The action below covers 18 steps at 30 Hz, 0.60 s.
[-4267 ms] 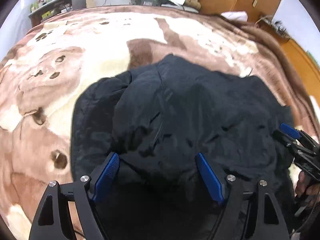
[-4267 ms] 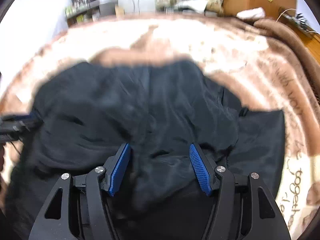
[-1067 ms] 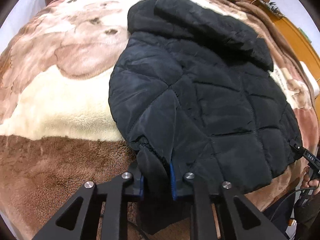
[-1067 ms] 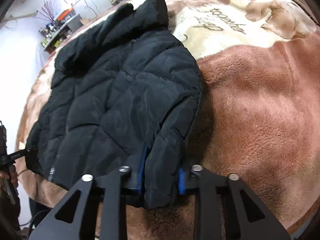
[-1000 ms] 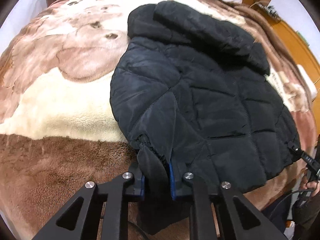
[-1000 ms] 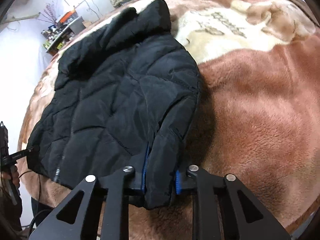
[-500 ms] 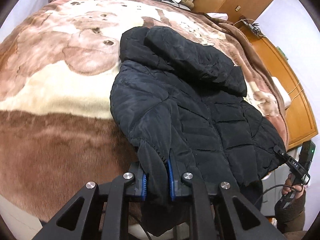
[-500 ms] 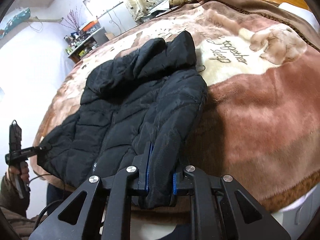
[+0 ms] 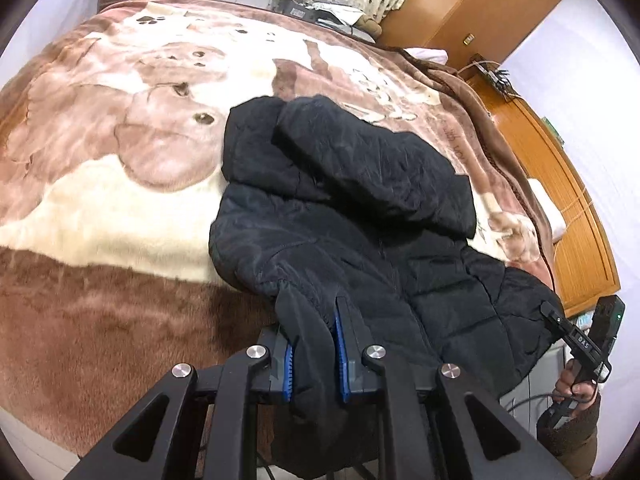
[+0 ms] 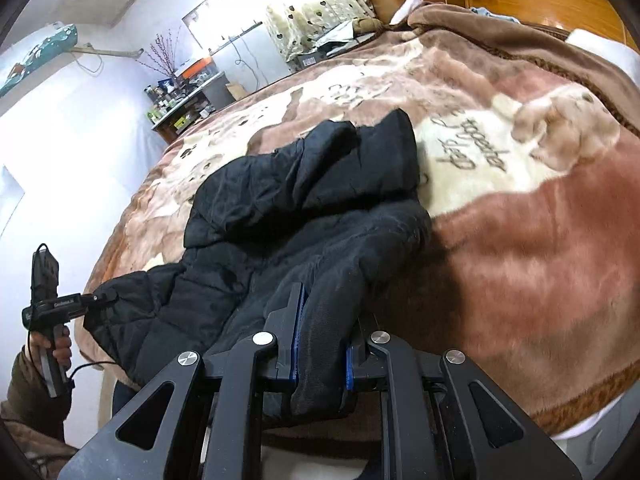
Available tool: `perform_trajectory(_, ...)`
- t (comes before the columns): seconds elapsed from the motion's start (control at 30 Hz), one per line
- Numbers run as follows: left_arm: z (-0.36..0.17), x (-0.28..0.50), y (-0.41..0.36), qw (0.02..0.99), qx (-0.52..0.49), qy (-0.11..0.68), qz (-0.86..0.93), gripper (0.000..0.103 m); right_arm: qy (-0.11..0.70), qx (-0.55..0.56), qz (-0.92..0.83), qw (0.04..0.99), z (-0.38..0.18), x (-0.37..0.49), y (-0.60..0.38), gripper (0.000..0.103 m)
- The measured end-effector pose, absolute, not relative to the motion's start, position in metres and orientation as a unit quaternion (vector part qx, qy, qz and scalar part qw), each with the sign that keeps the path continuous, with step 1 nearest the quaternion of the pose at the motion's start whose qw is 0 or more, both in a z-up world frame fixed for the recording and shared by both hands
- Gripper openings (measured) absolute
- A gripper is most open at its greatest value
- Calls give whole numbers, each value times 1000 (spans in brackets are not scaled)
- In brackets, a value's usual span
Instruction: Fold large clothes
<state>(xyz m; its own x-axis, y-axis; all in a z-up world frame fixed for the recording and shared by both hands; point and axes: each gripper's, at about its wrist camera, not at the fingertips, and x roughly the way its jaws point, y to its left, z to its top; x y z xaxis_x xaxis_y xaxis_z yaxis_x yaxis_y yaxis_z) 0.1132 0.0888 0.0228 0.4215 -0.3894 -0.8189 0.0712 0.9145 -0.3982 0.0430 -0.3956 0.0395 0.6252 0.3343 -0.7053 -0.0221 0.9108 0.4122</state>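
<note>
One jacket (image 9: pixel 360 216), two clamped grippers (image 9: pixel 314 354) (image 10: pixel 320 354).

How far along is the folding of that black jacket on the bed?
Early. Done: the black jacket lies spread on the blanket, hood at the far end. In hand: the left gripper and right gripper each clamp a sleeve cuff. Left: no fold shows yet.
</note>
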Motion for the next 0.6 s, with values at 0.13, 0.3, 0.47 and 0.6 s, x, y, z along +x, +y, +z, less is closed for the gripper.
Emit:
perform_trajectory(0.13,10,121,90,825,-154,529,-126,16,426,181,91,882,33,57,-392,16)
perform_trajectory(0.3,-31,119,90,808,-139,564,-102,18,450,172,76,873,8,64,-386,16)
perform_trajectory(0.47,-56,90,85,805,-99,578,-86,24,482,112,56,867,-17,45,-375,18)
perform_trajectory(0.6,-70,71,90,801,-91,587,-75,35,492,104,39,863,-26,33,-382,19)
